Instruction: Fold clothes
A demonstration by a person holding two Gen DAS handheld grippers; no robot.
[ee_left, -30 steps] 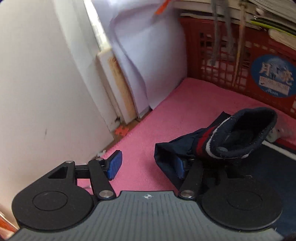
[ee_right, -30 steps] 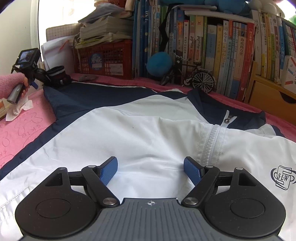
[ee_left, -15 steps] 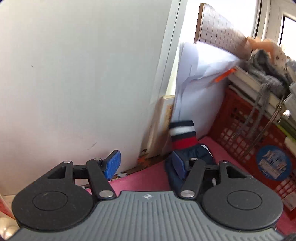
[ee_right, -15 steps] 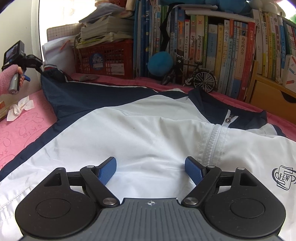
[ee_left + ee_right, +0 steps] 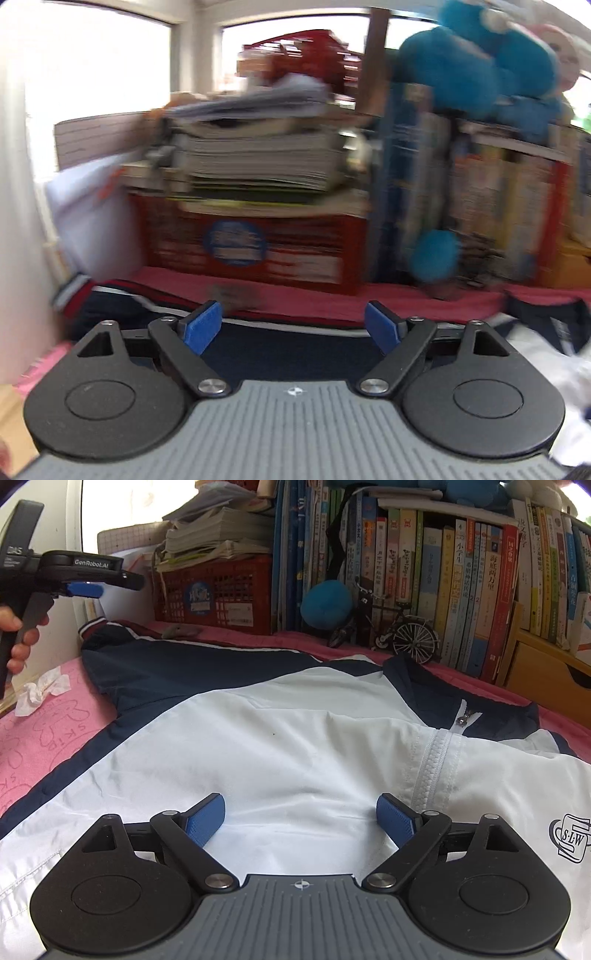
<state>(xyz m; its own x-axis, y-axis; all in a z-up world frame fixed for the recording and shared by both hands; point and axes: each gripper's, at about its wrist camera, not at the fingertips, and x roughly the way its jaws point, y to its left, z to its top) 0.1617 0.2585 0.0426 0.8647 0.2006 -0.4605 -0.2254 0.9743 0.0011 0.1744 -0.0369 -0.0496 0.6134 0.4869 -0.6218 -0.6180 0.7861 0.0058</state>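
A white and navy jacket [image 5: 295,731] lies spread front-up on the pink bed cover [image 5: 48,731], its zip [image 5: 436,760] closed. Its navy sleeve [image 5: 155,664] stretches to the far left and ends in a striped cuff [image 5: 92,626]. My right gripper [image 5: 300,801] hovers low over the white chest panel; its jaws are opening with nothing between them. My left gripper [image 5: 292,308] is in the air above the sleeve [image 5: 295,347], jaws opening and empty. In the right wrist view the left gripper [image 5: 110,585] is held by a hand [image 5: 18,642] above the cuff.
A red crate [image 5: 218,598] topped with stacked papers, a row of books [image 5: 461,572], a blue plush ball [image 5: 325,602] and a toy bicycle [image 5: 399,627] line the far edge. A crumpled tissue [image 5: 40,686] lies on the left. A wooden drawer unit [image 5: 546,675] stands at the right.
My left gripper let go of the sleeve cuff, rose and swung right toward the shelf, its jaws spreading. The sleeve now lies flat. My right gripper stayed put, its jaws a little wider.
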